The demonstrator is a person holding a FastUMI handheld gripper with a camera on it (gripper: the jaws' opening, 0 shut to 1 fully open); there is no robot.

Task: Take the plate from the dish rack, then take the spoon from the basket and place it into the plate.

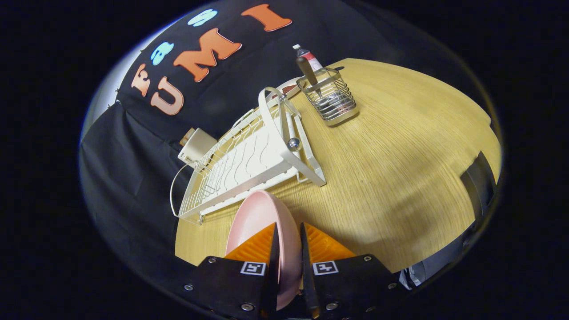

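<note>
A pale pink plate stands on edge between my two orange fingers, clear of the dish rack and above the wooden table. My gripper is shut on the plate's rim. The white wire dish rack lies just beyond the plate, tilted in the view, with no dishes in its slots. Farther off stands a wire basket with a spoon upright in it, handle up.
The round light-wood table spreads out beside the rack and basket. A small bottle with a red label stands behind the basket. A white box-like object sits at the rack's far side against the black cloth wall.
</note>
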